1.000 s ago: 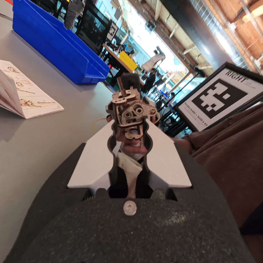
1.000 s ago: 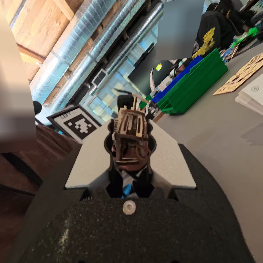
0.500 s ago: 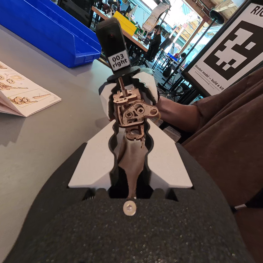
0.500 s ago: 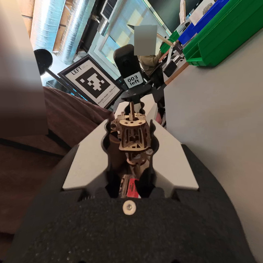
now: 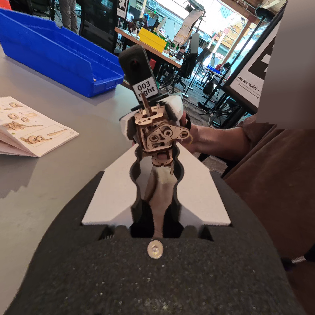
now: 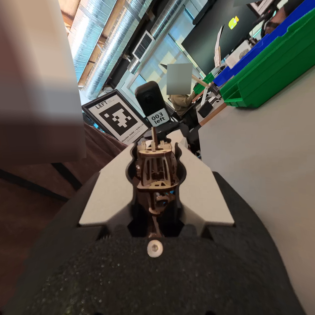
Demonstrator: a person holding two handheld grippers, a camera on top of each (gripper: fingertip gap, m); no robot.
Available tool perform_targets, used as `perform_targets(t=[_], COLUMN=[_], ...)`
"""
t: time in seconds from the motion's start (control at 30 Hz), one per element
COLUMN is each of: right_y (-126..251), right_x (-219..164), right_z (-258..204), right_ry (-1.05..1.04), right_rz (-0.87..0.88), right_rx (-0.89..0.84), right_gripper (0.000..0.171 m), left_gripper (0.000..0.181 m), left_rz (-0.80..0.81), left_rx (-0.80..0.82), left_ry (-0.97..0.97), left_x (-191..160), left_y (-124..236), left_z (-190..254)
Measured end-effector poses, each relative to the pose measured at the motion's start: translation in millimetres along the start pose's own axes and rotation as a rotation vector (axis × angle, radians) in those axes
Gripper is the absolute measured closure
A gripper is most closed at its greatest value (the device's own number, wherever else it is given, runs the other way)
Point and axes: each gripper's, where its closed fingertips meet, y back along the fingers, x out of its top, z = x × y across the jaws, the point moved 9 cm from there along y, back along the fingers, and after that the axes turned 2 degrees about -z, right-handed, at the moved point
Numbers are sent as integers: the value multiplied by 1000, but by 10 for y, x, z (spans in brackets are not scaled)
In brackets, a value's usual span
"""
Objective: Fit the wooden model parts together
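Above the bench [image 5: 56,170], at 12 o'clock from both cameras, I keep the wooden model [image 5: 158,134] clamped between the left claw [image 5: 157,153] and right claw [image 6: 156,163], 2 opposed grips steadying it, I judge, for fitting parts.

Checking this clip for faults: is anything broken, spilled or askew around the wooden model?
Nothing stands out. The wooden model looks intact, gripped between the left gripper and the right gripper. The instruction booklet lies open on the grey table.
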Motion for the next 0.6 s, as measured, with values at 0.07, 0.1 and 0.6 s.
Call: perform_targets(t=[0.07, 0.1, 0.6], right_y=[-9, -13, -26], right_x=[19, 28, 63], right_z=[-60, -89, -271], right_ry=[41, 62, 188], right_rz=[8, 12, 1], right_rx=[-5, -7, -27], right_gripper=[128, 128, 130], left_gripper=[148, 148, 148], left_rz=[20, 26, 41], left_rx=[7, 7, 14], left_ry=[-25, -30, -94], left_x=[27, 41, 124], left_y=[-3, -5, -20], left_z=[46, 64, 199])
